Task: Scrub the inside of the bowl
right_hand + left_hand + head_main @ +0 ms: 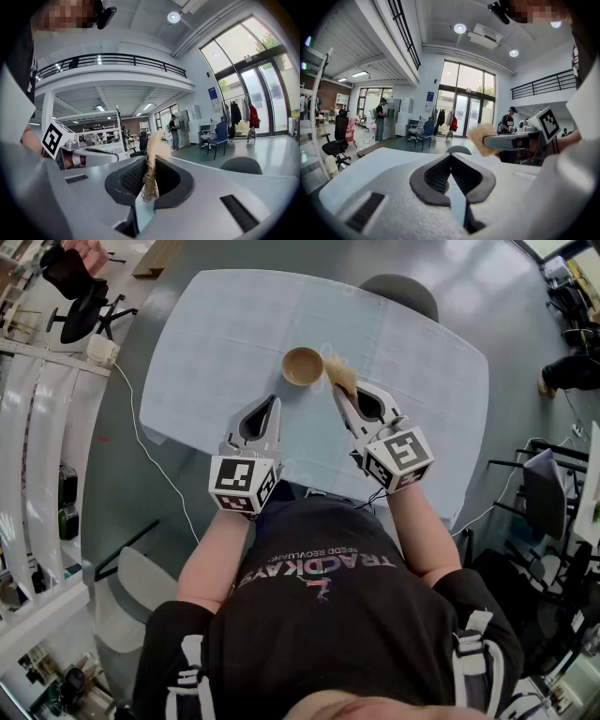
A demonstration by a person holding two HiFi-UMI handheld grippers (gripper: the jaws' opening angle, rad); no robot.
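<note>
The bowl [302, 366] stands mouth-up on the table [216, 324]. The right claw [336, 392] is clamped on a scrubber [339, 374], whose long axis points past the tips, just beside the rim. The left claw [273, 401] is closed and empty

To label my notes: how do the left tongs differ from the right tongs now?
The left grey tongs are shut on nothing; the right grey tongs pinch a tan fibrous scrubber. The right tongs reach beside the round tan bowl; the left tongs stop short of it. Both carry marker cubes.
</note>
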